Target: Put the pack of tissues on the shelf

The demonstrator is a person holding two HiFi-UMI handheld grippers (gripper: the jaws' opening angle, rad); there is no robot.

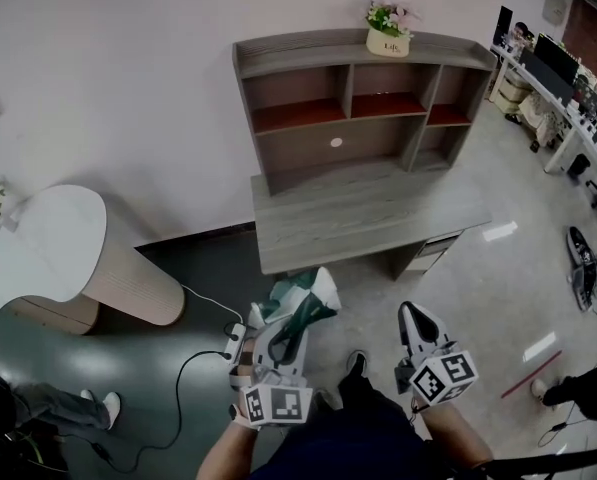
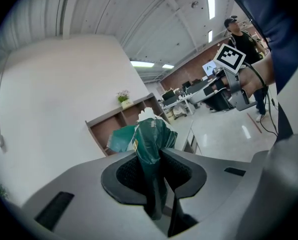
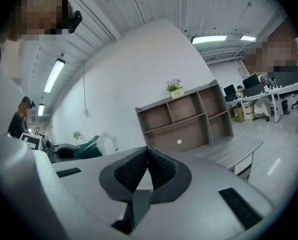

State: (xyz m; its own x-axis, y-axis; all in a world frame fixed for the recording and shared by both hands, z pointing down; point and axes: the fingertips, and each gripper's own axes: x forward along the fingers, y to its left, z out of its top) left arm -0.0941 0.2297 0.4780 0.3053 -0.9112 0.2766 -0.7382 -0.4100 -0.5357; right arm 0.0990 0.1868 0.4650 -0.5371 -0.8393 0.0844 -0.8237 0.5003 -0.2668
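Head view shows the carry step in hand: the left gripper [image 1: 283, 336] holds the green plastic pack of tissues [image 1: 300, 300], white tissue showing at its far end, low in front of the person's body. It is well apart from the grey-brown wooden shelf [image 1: 308, 53] that stands on the grey wooden table [image 1: 378, 213]. Left gripper view shows the jaws pinching the pack by a gathered part of its wrapper, with the bulk of the pack standing out past the tips toward the shelf's compartments. The pack is in the air, not yet over the table and on no board of the shelf.

Beside it, the right gripper [image 1: 416, 320] is empty. Right gripper view shows its jaws pressed together at the tips with nothing between them, aimed about level at the open compartments. Both forearms lie side by side at the bottom of head view, grippers pointing forward, the left one tipped slightly down.

As I judge it, the next move calls for closing the gap to the table. The pack must then rise to a free compartment or to the top board beside the small cream flower pot [image 1: 388, 40], and be released only once it rests flat. The hold is on soft wrapper, so the pack may sag or swing on the way
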